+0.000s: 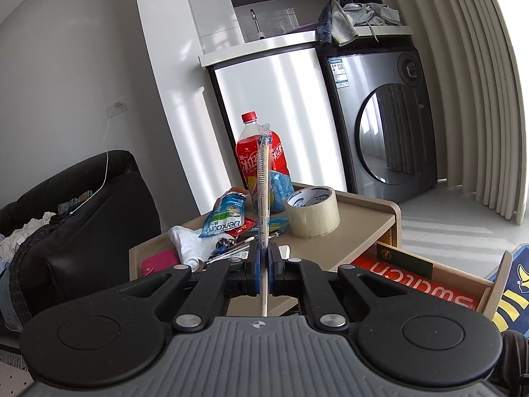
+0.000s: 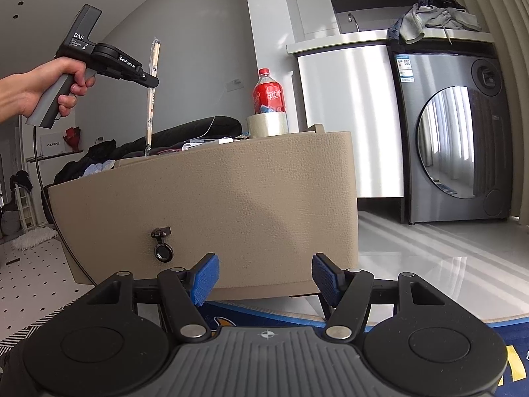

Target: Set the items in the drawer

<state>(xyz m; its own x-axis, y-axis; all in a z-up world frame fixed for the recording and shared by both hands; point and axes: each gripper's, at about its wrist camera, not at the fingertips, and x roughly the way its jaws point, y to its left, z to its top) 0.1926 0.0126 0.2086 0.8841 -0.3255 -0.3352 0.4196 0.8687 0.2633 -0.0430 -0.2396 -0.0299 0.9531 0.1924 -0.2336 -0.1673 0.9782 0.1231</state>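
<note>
My left gripper (image 1: 263,264) is shut on a long wrapped pair of chopsticks (image 1: 263,178) held upright above the cluttered beige side table (image 1: 363,211). From the right wrist view the left gripper (image 2: 152,82) shows high at the left with the chopsticks (image 2: 152,92) hanging down through it. The drawer (image 1: 463,281) is pulled open at the right, with a red Switch box (image 1: 413,279) and a dark green box (image 1: 405,258) inside. My right gripper (image 2: 263,278) is open and empty, low in front of the drawer's beige front panel (image 2: 231,198).
On the table stand a red drink bottle (image 1: 256,152), a tape roll (image 1: 312,211), a Dentcare pouch (image 1: 224,218), white plastic (image 1: 188,241) and a pink item (image 1: 158,261). A black sofa (image 1: 82,225) is left. A washing machine (image 1: 383,125) stands behind. A blue rug (image 2: 463,330) lies below.
</note>
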